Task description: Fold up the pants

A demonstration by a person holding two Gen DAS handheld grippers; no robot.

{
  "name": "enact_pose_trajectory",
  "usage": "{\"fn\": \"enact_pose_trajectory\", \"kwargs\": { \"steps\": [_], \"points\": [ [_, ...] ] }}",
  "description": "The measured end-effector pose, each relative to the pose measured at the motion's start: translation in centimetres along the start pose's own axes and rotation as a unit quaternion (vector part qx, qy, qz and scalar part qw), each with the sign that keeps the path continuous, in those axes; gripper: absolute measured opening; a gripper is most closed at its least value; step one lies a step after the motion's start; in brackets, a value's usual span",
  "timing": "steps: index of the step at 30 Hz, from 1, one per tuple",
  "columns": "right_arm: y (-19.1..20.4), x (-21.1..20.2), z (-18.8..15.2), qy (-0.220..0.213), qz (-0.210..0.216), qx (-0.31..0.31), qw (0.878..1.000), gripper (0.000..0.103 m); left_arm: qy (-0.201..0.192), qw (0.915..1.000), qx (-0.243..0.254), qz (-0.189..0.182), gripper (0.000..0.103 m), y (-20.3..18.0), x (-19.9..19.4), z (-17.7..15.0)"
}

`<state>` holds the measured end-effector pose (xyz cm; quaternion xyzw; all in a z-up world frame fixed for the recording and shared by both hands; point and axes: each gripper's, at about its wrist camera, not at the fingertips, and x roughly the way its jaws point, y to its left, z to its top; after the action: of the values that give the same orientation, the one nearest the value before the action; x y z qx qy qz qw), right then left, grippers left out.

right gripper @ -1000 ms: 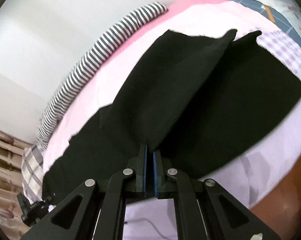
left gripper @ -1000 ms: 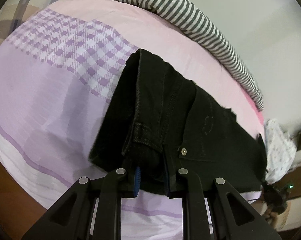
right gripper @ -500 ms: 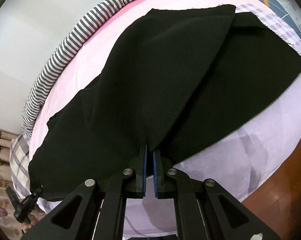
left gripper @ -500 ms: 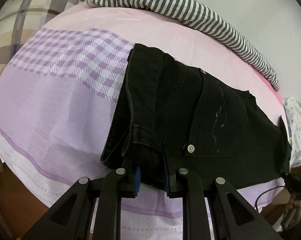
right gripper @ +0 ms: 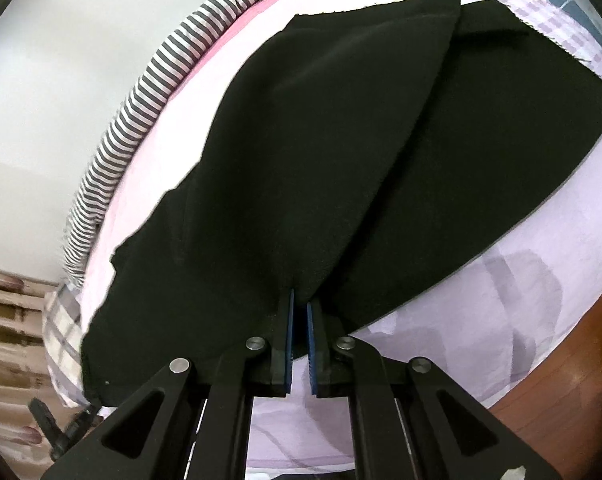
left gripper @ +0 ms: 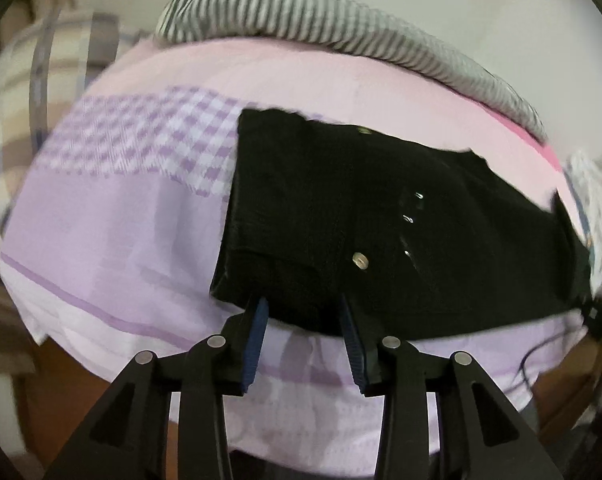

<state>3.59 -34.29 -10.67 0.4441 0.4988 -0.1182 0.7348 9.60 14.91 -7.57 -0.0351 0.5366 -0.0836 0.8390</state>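
Black pants (left gripper: 381, 216) lie flat on the pink and purple bed sheet (left gripper: 121, 216), waist end at the left. My left gripper (left gripper: 304, 306) is open, its jaws spread wide at the near edge of the waistband, with the cloth lying loose between them. In the right wrist view the pants' legs (right gripper: 341, 140) spread away in a fold. My right gripper (right gripper: 299, 300) is shut on the near edge of the pants' leg cloth.
A grey and white striped pillow (left gripper: 341, 28) lies along the wall behind the bed and shows in the right wrist view (right gripper: 149, 80). A checked pillow (left gripper: 29, 92) is at the left. A brown wooden floor (right gripper: 573, 380) lies below the bed's near edge.
My left gripper has opened and let go of the waistband, which now rests flat on the bed. The pants' legs have been lowered onto the sheet; my right gripper stays shut.
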Motion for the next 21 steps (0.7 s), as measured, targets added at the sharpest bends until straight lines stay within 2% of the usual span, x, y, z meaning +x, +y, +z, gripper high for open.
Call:
{"fn": "enact_pose_trajectory", "kwargs": {
  "steps": [5,9,10,13,16,21],
  "points": [
    [0.3,-0.4,0.3,-0.005,0.02,0.004,1.0,0.005,-0.037,0.9962,0.076,-0.019,0.038,-3.7,-2.1,-0.6],
    [0.1,-0.6,0.6,-0.001,0.042,0.017,0.999,0.006,-0.057,0.9873,0.13,-0.071,0.038,-8.5,-2.2,0.1],
    [-0.1,-0.6,0.7,0.0,0.05,0.023,0.998,0.006,-0.057,0.9818,0.154,-0.095,0.038,-10.9,-1.8,0.4],
    [-0.2,-0.8,1.0,0.002,0.073,0.038,0.997,0.006,-0.064,0.9643,0.221,-0.132,0.039,-16.3,-0.5,0.6],
    [-0.1,-1.2,1.1,-0.003,0.087,0.041,0.995,0.006,-0.073,0.9354,0.3,-0.173,0.039,-22.5,1.1,-0.2],
    [0.3,-1.7,1.4,-0.01,0.103,0.042,0.994,0.006,-0.047,0.907,0.354,-0.223,0.039,-29.7,3.2,-1.7]
  ]
}}
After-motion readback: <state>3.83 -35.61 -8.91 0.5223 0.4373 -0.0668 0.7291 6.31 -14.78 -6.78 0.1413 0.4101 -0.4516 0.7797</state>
